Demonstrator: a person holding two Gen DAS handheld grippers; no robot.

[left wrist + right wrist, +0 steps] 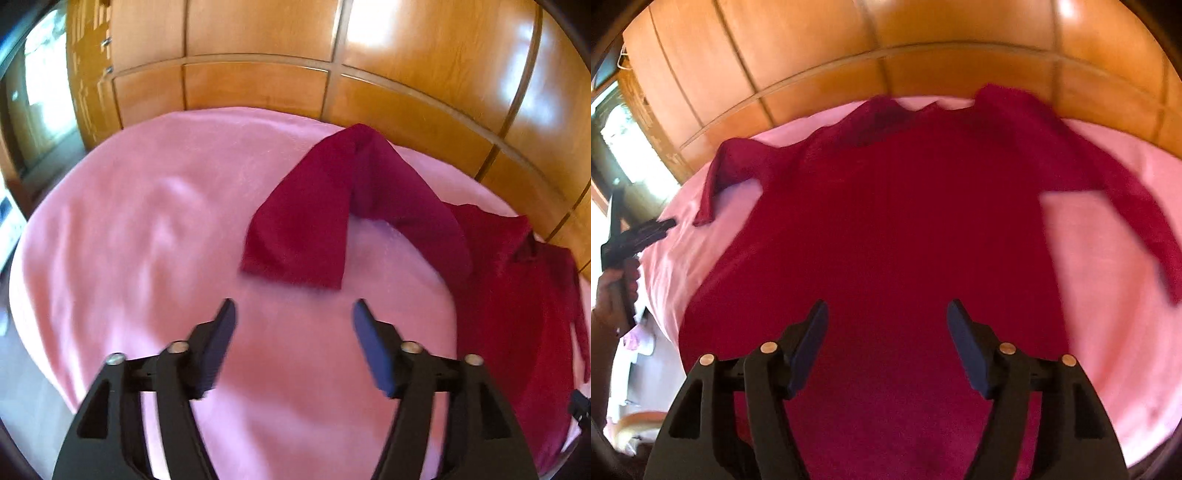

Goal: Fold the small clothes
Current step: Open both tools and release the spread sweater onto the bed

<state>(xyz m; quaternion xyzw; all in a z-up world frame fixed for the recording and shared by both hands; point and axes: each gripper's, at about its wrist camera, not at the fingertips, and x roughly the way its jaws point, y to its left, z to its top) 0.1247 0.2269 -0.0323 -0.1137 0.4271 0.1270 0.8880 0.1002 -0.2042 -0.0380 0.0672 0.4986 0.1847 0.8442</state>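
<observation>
Right gripper (886,325) wide open, empty, above red sweater (886,221) spread flat on pink blanket (1108,295) | left gripper (293,325) wide open, empty, near bent sleeve (306,221) | wooden wardrobe (258,37) behind

Black grippers (293,308) — blue pads (silver screws)
</observation>
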